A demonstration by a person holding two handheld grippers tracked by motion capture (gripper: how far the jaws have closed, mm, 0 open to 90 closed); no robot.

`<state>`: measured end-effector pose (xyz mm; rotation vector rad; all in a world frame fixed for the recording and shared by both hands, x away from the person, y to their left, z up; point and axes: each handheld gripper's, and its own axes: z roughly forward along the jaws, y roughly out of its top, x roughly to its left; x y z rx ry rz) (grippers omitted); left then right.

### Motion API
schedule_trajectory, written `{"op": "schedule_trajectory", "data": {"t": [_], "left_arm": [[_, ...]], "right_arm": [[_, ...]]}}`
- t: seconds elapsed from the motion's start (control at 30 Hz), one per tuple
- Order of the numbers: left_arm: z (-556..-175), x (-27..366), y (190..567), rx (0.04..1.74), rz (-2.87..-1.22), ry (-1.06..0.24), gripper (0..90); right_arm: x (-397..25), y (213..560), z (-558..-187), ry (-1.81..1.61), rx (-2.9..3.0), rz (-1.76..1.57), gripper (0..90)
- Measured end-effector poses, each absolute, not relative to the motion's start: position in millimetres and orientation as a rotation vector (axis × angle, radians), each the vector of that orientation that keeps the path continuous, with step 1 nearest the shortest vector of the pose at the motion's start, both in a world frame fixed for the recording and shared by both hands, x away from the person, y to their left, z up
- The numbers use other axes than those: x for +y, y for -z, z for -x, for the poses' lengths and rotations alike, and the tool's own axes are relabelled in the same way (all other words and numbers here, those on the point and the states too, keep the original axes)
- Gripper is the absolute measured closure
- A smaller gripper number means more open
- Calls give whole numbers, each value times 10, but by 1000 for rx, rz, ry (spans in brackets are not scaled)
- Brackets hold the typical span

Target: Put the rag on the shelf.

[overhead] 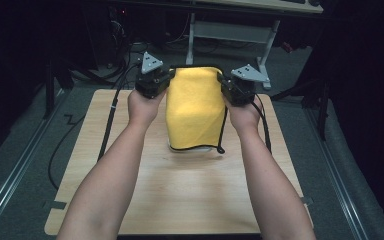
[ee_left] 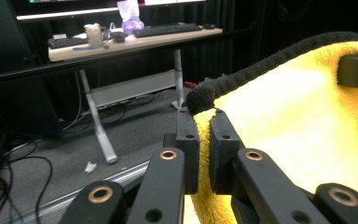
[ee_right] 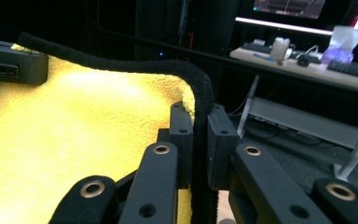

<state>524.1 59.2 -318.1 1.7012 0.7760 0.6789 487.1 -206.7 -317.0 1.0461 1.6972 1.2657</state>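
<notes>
Between both tools (overhead: 195, 87), yellow cloth (overhead: 195, 107)

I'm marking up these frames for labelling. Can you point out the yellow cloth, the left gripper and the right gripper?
yellow cloth (overhead: 194, 107): high view, middle of the hanging face.
left gripper (ee_left: 204, 125): left gripper view, between its fingertips.
right gripper (ee_right: 200, 122): right gripper view, between its fingertips.

One yellow cloth (overhead: 194, 107), seemingly.
</notes>
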Motion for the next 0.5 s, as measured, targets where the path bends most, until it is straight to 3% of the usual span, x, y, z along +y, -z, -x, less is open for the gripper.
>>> {"op": "schedule_trajectory", "data": {"t": [0.5], "left_arm": [[-5393, 615, 3545, 823, -1789, -594, 839]], "right_arm": [[-2081, 3440, -5031, -1223, 1798, -1071, 834]]}}
